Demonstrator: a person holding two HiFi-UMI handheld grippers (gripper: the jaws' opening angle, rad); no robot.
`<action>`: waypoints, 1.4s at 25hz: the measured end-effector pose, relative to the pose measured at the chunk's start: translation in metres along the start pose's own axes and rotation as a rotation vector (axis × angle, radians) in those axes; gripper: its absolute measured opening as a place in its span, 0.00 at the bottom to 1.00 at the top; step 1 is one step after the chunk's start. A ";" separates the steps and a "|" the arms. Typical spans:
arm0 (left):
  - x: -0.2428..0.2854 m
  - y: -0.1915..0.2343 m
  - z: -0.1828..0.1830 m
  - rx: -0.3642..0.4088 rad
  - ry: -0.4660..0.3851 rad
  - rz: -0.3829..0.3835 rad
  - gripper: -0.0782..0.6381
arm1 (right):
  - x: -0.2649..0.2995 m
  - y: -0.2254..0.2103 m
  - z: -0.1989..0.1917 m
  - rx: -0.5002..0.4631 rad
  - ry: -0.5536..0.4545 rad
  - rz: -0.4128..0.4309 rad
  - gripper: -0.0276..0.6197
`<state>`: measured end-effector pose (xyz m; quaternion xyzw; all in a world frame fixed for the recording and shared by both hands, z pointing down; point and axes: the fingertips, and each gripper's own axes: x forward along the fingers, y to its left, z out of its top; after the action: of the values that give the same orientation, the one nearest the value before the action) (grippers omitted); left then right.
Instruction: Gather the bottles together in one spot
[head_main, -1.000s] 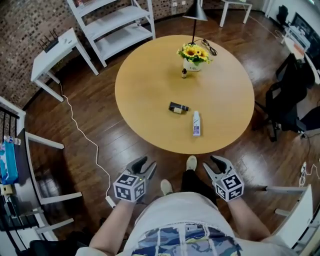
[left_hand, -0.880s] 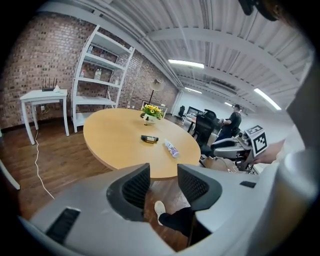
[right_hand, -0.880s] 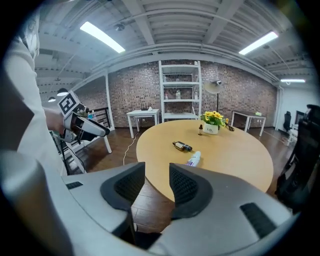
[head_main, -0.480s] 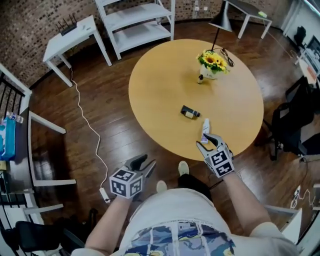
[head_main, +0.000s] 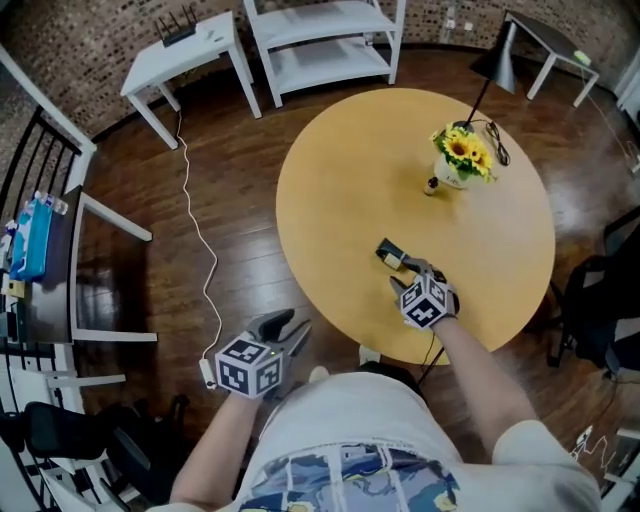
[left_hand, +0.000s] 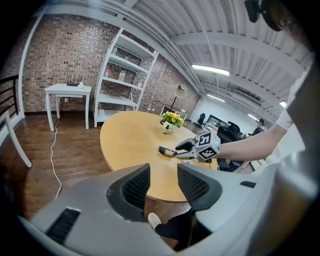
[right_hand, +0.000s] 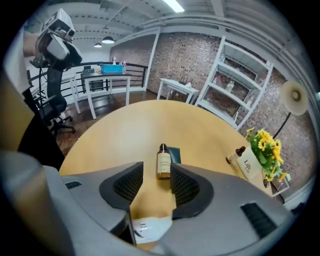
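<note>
Right hand-held gripper (right_hand: 156, 171) jaws spread, amber bottle (right_hand: 163, 162) lying just beyond its tips

An office-like loft: brick wall (head_main: 60, 45), white shelving (head_main: 322, 45), round wooden table (head_main: 340, 190), black office chair (head_main: 603, 310).

round light wooden desk (head_main: 350, 180): smooth, matt | dark plank floor (head_main: 245, 200): glossy wood | small amber bottle (right_hand: 163, 162): glossy, pale paper label | left hand-held gripper (left_hand: 163, 170): grey matt plastic, ribbed pads (left_hand: 134, 189) | red brick wall (left_hand: 55, 65): rough
</note>
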<state>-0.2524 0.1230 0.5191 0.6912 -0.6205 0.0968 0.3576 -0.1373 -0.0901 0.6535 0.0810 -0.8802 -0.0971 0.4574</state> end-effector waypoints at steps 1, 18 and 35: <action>0.004 -0.001 0.003 -0.012 0.001 0.008 0.36 | 0.011 -0.004 -0.004 -0.008 0.021 0.025 0.35; 0.025 -0.003 0.017 -0.029 0.005 0.024 0.36 | 0.023 -0.004 -0.001 -0.018 0.012 0.116 0.29; 0.026 -0.126 0.083 -0.180 -0.068 -0.631 0.36 | -0.207 0.105 0.109 0.123 -0.343 -0.271 0.29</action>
<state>-0.1562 0.0483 0.4265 0.8178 -0.3934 -0.0969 0.4086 -0.1152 0.0702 0.4544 0.2085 -0.9304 -0.1159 0.2782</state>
